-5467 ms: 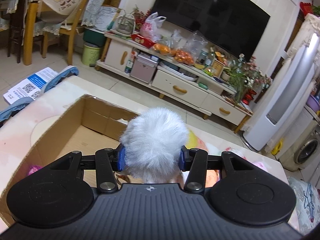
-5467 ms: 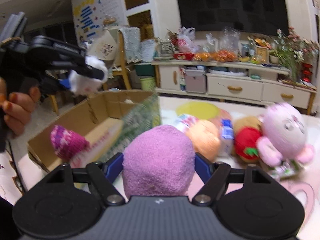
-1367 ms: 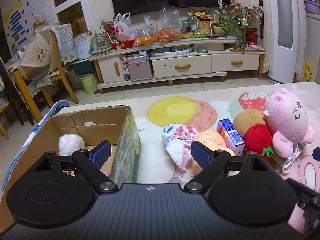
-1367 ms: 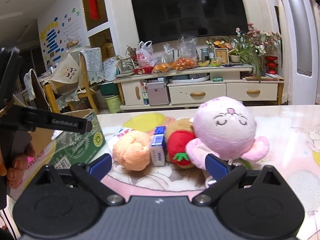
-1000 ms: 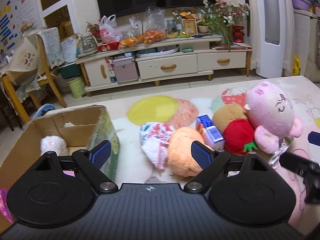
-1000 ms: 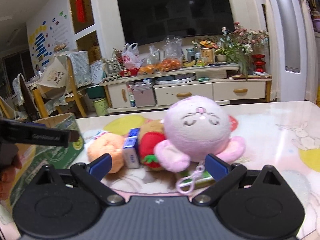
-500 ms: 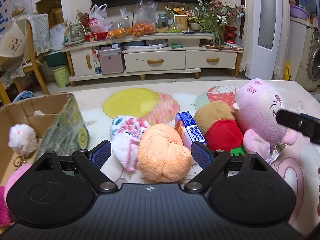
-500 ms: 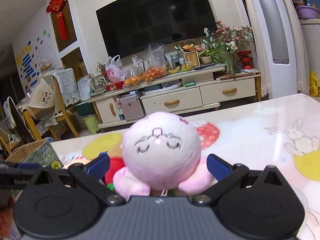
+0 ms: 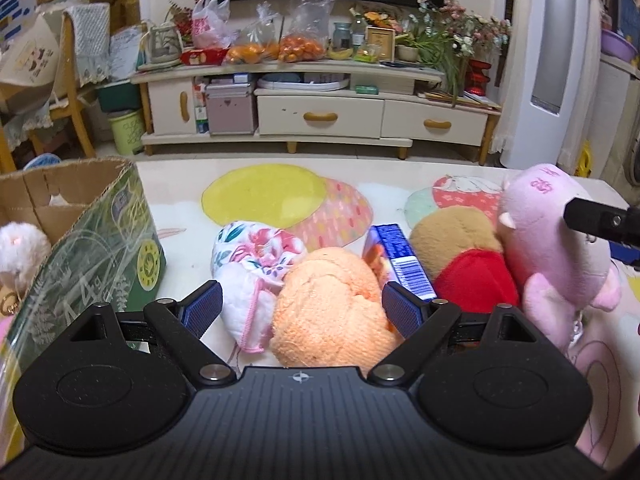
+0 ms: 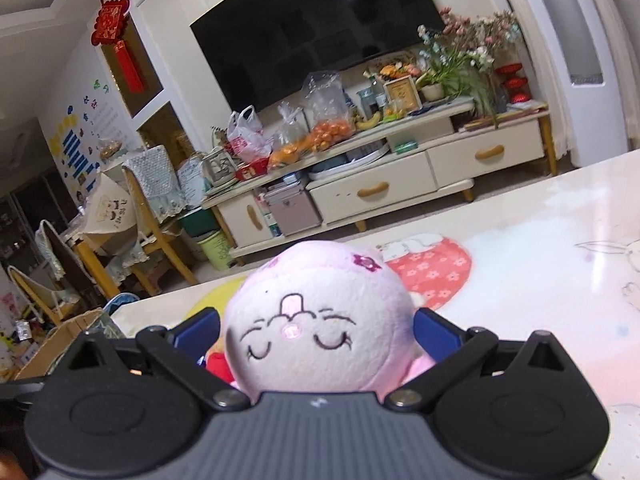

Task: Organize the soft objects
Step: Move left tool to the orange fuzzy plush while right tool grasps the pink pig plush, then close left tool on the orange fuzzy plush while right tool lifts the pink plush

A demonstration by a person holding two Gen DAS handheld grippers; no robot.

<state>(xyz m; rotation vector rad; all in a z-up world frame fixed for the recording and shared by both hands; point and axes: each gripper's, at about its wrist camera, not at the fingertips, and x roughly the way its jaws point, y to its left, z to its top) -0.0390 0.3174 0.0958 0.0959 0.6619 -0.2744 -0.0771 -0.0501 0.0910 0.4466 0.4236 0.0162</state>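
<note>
Both tools are sitting wide open with nothing gripped. In the lower middle of the left wrist view, the left tool (image 9: 301, 309) is straddling the orange plush (image 9: 332, 314), its blue pads clear of the fabric on either side. In the lower middle of the right wrist view, the right tool (image 10: 316, 330) is framing the pink plush (image 10: 316, 336), whose round head is filling the gap between the pads; whether they are touching it is hard to tell.

The cardboard box (image 9: 92, 232) is standing at the left edge of the left wrist view, with a white fluffy ball (image 9: 20, 246) already inside. On the surface (image 9: 180, 220), the orange plush is lying pressed against a floral pouch (image 9: 256, 248) and a blue carton (image 9: 396, 256), while a red-and-brown plush (image 9: 468, 252) is touching the pink one.

Risks, as I judge them: the left pads may be catching the pouch's pink cord or nudging the carton along. The pink plush's rounded head could be squirting out of a shallow pinch. Two tools working this close together may be colliding.
</note>
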